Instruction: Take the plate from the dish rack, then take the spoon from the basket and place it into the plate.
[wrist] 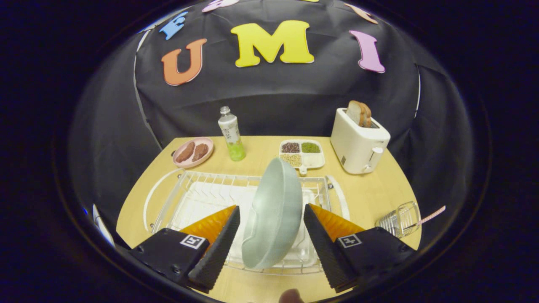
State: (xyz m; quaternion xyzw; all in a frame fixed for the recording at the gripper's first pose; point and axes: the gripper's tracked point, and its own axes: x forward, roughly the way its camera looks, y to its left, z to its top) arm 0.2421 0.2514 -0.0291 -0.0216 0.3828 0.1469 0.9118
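A grey-green plate (pixel 273 214) stands on edge in the white wire dish rack (pixel 168 198), leaning slightly. My gripper (pixel 271 207) is open, with one finger on each side of the plate. The plate sits between the fingertips; a small gap shows on the left side, and the right finger is very close to the rim. To the right of the rack a small wire basket (pixel 398 219) rests on the wooden table (pixel 370 189), and a spoon with a pink handle (pixel 433 214) sticks out of it to the right.
Beyond the rack stand a pink dish with brown food (pixel 193 152), a bottle of green drink (pixel 231 134), a white sectioned tray of beans (pixel 301 153) and a white toaster holding bread (pixel 358 141). Bare table lies between rack and basket.
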